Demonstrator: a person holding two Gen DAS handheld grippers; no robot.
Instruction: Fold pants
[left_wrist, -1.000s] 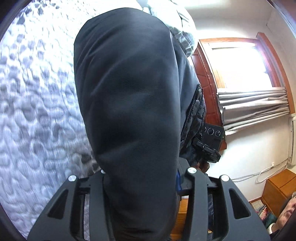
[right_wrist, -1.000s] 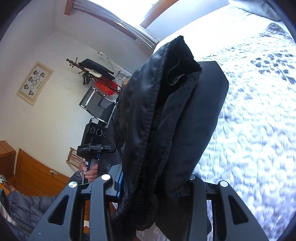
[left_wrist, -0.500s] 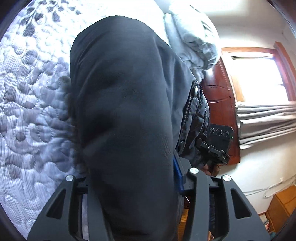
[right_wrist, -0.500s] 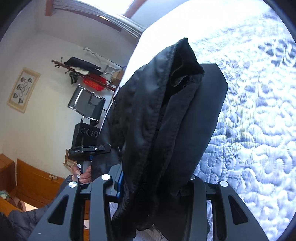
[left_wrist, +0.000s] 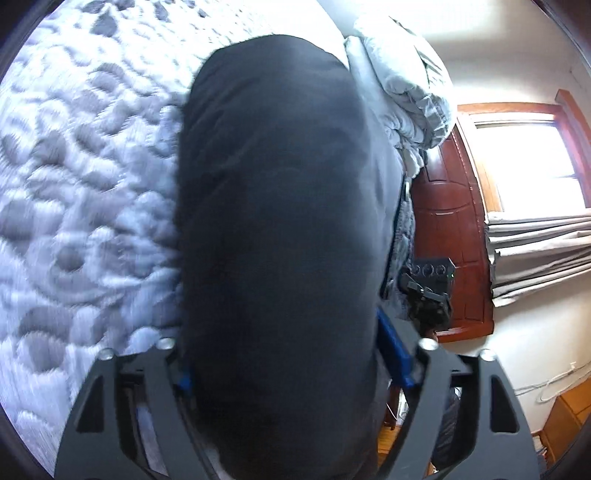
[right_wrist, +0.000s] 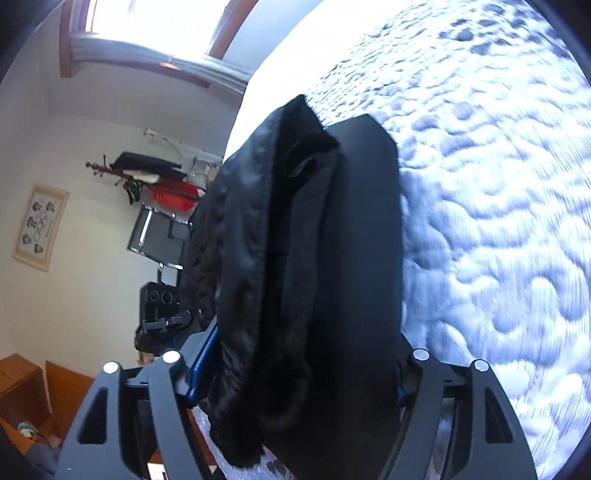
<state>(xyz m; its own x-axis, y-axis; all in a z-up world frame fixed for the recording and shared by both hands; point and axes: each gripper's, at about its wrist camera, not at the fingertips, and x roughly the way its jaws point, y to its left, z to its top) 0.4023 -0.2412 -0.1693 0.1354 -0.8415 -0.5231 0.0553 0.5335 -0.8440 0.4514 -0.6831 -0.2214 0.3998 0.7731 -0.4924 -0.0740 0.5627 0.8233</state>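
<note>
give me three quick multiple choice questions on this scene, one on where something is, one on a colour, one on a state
1. What lies beneath the pants?
A. a quilted bed
B. a wooden table
C. a tiled floor

2. What colour are the pants?
A. red
B. black
C. white

3. How do the pants sit in the right gripper?
A. bunched between its fingers
B. lying flat, far from it
C. absent from its view

Answers:
1 A, the quilted bed spreads beside and under the cloth.
2 B, the fabric is dark in both views.
3 A, folds of cloth fill the gap while the jaws are opening.
</note>
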